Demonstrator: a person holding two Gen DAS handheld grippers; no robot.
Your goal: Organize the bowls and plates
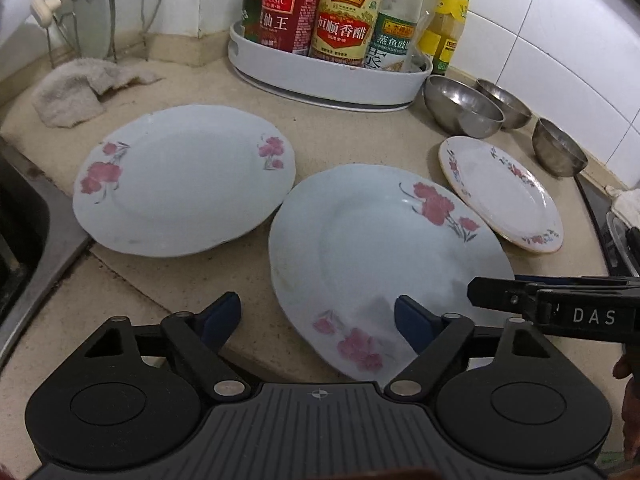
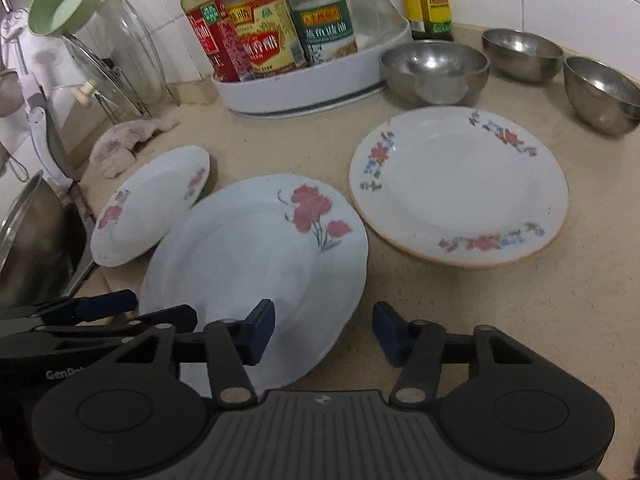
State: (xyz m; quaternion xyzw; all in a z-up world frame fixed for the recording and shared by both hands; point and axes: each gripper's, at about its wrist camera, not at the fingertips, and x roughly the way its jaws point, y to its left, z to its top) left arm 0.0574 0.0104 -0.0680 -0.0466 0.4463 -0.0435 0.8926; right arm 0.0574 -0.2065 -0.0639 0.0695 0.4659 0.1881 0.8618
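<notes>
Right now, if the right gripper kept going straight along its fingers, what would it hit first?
Most likely the near right rim of the middle pink-flowered plate. The right gripper is open and straddles that edge, one finger over the plate, the other over bare countertop. Depth is uncertain.

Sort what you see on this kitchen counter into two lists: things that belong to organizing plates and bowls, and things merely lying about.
Belongs to the job:
- three flowered plates
- three steel bowls

Lying about:
- white tray of sauce bottles
- crumpled cloth
- glass lid in a rack
- green funnel
</notes>
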